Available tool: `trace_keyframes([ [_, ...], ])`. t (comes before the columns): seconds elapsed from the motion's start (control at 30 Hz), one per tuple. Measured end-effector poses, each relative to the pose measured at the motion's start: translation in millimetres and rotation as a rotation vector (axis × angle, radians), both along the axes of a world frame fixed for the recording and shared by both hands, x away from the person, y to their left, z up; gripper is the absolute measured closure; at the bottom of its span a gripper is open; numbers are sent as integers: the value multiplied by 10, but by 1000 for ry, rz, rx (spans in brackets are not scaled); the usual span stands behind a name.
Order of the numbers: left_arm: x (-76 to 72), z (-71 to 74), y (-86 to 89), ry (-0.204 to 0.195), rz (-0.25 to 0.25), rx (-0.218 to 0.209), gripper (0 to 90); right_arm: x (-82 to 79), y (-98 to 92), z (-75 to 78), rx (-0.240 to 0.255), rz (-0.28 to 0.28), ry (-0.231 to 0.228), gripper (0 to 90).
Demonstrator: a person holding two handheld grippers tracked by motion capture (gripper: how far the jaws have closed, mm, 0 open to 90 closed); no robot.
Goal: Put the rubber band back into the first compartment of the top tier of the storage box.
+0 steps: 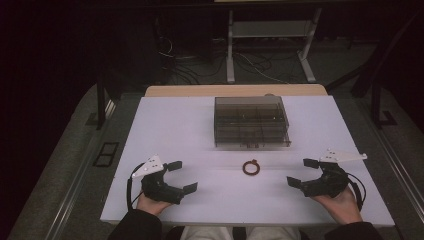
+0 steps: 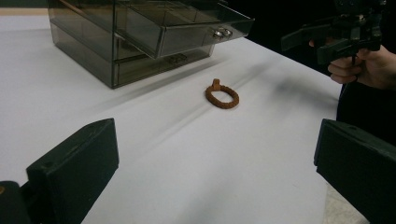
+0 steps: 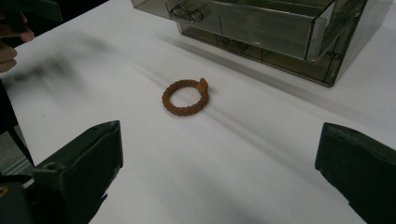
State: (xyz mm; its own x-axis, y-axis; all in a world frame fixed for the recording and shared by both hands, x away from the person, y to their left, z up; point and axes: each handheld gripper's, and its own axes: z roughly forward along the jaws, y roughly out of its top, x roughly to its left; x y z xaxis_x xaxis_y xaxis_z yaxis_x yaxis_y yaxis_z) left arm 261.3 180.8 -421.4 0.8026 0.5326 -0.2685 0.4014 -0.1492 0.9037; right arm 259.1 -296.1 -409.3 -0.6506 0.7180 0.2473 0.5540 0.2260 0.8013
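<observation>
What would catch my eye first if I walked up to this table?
Probably the small brown braided ring, lying alone mid-table on the white table. Behind it stands a smoky clear drawer box, its top drawer pulled partly out. At the near edge, the left tool and right tool gape open.

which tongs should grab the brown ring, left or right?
Right, narrowly. The brown ring lies on the white table between both open tongs, nearer the right tongs than the left tongs. Its path is unobstructed, and the drawer box sits farther back.
</observation>
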Motion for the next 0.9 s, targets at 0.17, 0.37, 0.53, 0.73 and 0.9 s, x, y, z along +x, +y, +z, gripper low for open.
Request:
trace_keyframes([
  [0.17, 5, 3, -7, 6, -5, 11, 0, -11, 14, 4, -6, 3, 2, 2],
  [0.37, 0, 4, -18, 4, -7, 16, 0, -27, 22, 9, -12, 12, 11, 2],
  [0.53, 1, -1, -29, 6, -15, 23, 0, -28, 44, 14, -31, 23, 15, 1],
  [0.73, 3, -5, -33, 9, -13, 22, 0, -7, 100, 50, -51, 39, 20, 2],
  [0.9, 0, -5, -37, 12, -13, 24, 0, 19, 131, 85, -68, 51, 22, 2],
])
